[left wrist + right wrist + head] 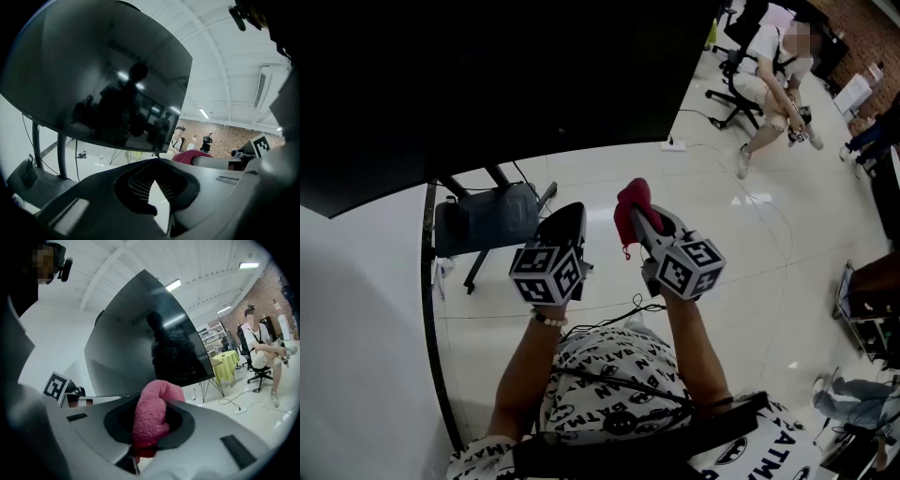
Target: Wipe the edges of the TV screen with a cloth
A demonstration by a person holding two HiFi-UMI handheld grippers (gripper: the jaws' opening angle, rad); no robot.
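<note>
- Pink terry cloth (152, 416) sits bunched between the jaws of the right claw (151, 404), which is clenched on it; a rounded fold sticks out past the tips.
- From the head view, that cloth is held up in the air just below the lower edge of the TV screen (487, 75), near it but not touching.
- Black and unlit, the TV screen fills the upper left of the head view and mirrors a dark figure in both gripper views.
- Left claw (565, 220) is raised beside the right one, pointing up at the screen's lower edge; its jaws are drawn together at the tips with nothing between them, leaving only a thin wedge of light further back.
- Each claw's marker cube faces the head camera, the two cubes side by side and slightly apart.
- Dark stand legs (500, 175) run down from under the screen to the white floor.
- Farther back, a seated person (769, 75) sits on an office chair (733, 94), well apart from the screen.
</note>
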